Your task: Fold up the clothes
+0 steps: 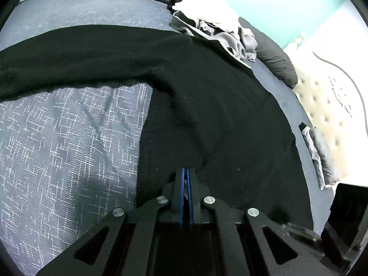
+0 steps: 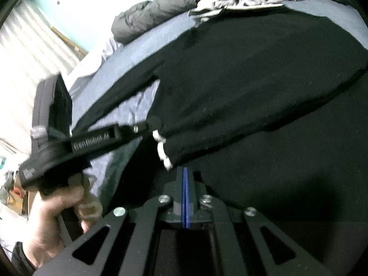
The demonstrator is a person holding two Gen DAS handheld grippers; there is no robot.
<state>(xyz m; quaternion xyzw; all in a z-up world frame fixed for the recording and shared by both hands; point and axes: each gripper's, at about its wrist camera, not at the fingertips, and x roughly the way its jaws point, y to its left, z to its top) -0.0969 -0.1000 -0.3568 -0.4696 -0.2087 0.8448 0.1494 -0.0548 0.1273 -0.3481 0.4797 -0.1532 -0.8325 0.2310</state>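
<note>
Only rightward: left hand (image 2: 48, 216) (gripping)

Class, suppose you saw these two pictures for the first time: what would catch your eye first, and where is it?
The black garment spread across the grey patterned bedcover dominates both views. The left gripper and right gripper are both shut at its near edge. Behind it lies a crumpled heap of grey and white clothes.

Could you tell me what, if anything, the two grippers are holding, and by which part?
Both the left gripper and the right gripper are shut on the near edge of the black garment, which lies spread on the bed.
</note>
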